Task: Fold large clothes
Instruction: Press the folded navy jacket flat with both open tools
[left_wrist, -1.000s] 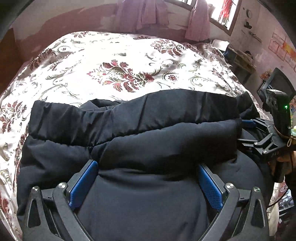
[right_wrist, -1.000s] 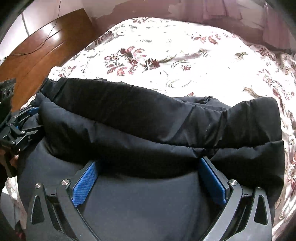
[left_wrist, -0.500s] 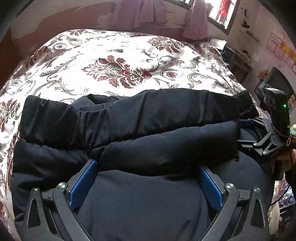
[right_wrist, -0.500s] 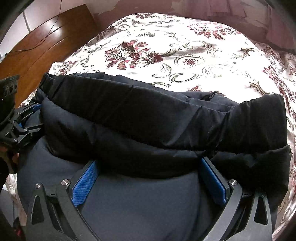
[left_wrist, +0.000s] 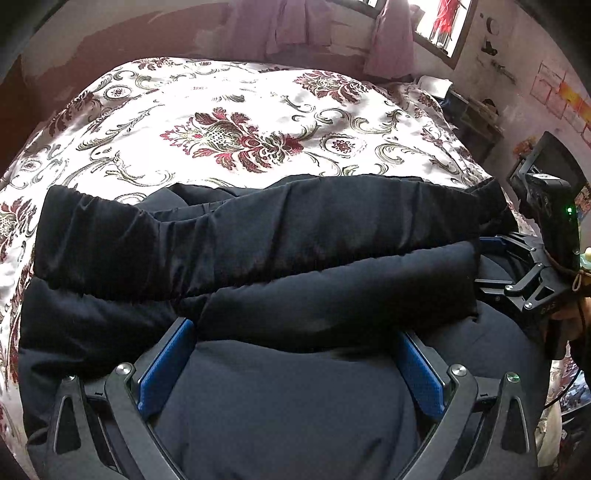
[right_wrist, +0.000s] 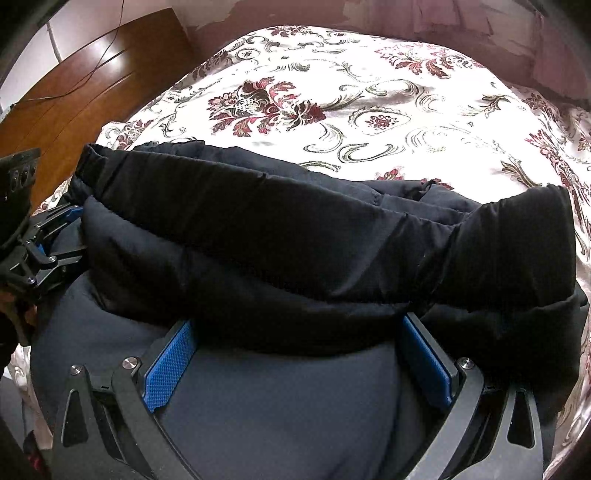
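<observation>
A large black padded jacket (left_wrist: 258, 251) lies folded in thick rolls across the near part of a floral bedspread (left_wrist: 236, 122). My left gripper (left_wrist: 295, 354) stands wide open, its blue pads on either side of a fold of the jacket that fills the gap. My right gripper (right_wrist: 299, 350) is likewise wide open around the jacket (right_wrist: 295, 251), with fabric bulging between the fingers. Each gripper shows in the other's view, at the jacket's ends: the right one (left_wrist: 517, 273) and the left one (right_wrist: 48, 251). Fingertips are hidden under fabric.
The bed (right_wrist: 369, 103) stretches away beyond the jacket. A brown wooden headboard (right_wrist: 74, 88) with a cable is at the far left. Pink cloth (left_wrist: 388, 40) hangs by a window, and cluttered shelves (left_wrist: 476, 118) stand to the right of the bed.
Both grippers have pushed forward and up with the jacket's edge; the roll has shifted farther onto the bed and the far fold looks flatter. The jaws have stayed wide.
</observation>
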